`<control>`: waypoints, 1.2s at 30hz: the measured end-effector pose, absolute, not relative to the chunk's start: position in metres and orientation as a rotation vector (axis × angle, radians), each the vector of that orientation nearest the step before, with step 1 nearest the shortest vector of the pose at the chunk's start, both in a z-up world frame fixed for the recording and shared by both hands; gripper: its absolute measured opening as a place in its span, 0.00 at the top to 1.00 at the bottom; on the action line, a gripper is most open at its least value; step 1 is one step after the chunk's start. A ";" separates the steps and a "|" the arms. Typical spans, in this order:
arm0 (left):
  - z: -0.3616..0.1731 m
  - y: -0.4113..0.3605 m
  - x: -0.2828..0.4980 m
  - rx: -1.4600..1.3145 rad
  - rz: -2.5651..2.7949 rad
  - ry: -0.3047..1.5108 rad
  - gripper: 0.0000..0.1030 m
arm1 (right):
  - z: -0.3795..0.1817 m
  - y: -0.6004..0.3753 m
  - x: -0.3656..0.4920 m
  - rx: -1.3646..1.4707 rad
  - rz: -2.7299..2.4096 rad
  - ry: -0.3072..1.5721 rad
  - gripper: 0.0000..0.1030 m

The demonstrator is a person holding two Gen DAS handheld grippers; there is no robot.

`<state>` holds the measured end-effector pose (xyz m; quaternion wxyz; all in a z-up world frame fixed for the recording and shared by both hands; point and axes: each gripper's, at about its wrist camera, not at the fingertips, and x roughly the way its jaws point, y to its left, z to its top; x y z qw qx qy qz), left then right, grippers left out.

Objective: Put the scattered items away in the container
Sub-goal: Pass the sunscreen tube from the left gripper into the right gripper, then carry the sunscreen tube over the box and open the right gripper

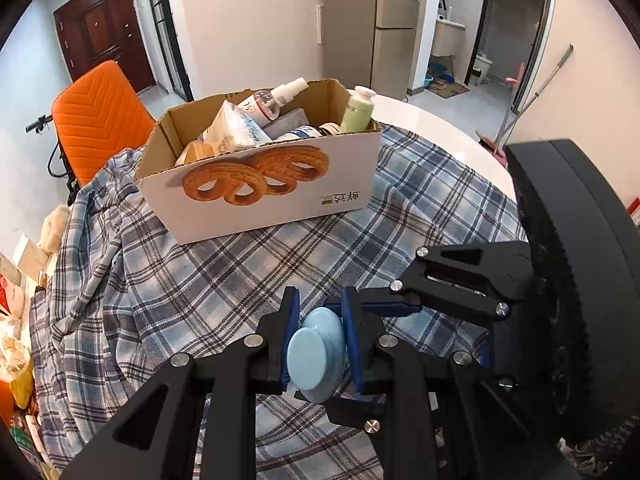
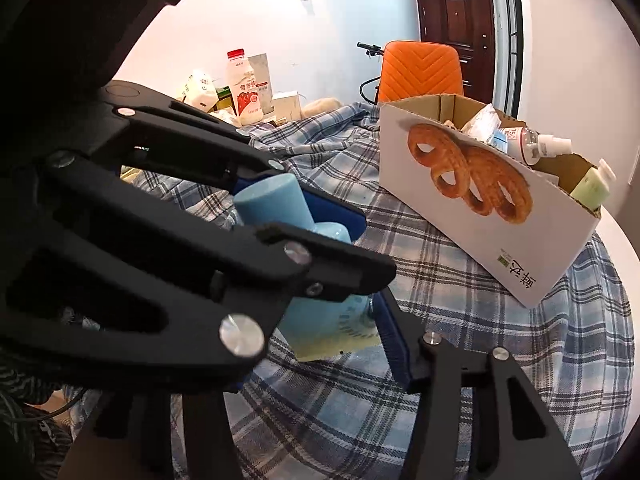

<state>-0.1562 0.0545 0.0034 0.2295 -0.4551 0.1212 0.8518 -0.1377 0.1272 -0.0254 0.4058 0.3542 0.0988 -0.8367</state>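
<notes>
A light blue bottle (image 1: 318,354) lies low over the plaid cloth, its flat cap toward the left wrist camera. My left gripper (image 1: 320,314) is shut on its cap end. In the right wrist view the same bottle (image 2: 320,312) shows its cap (image 2: 272,200) and pale label; my right gripper (image 2: 372,304) has its pads around the bottle's body, and the left gripper crosses in front. The cardboard box (image 1: 260,196) with a pretzel picture stands behind, holding a spray bottle (image 1: 276,100), a green bottle (image 1: 358,110) and packets. The box also shows in the right wrist view (image 2: 480,216).
An orange chair (image 1: 98,116) stands behind the table's far left edge. Milk bottle (image 2: 242,86) and cartons crowd the far side beyond the cloth. The white round table (image 1: 440,124) shows bare right of the box. A mop (image 1: 532,96) leans on the wall.
</notes>
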 end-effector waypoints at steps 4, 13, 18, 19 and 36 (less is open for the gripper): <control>0.006 0.054 -0.155 -1.245 2.368 0.339 0.73 | -0.021 0.126 -0.134 0.901 -2.136 0.262 0.50; 0.016 0.035 -0.160 -1.242 2.509 0.322 0.55 | -0.029 0.134 -0.134 0.937 -2.213 0.301 0.81; 0.015 0.027 -0.161 -1.245 2.528 0.308 0.50 | -0.029 0.141 -0.141 0.974 -2.245 0.303 0.85; 0.013 0.028 -0.162 -1.255 2.528 0.322 0.50 | -0.030 0.140 -0.141 0.978 -2.253 0.311 0.85; -0.010 0.025 -0.177 -1.382 2.558 0.394 0.50 | 0.014 0.148 -0.145 0.912 -2.362 0.306 0.86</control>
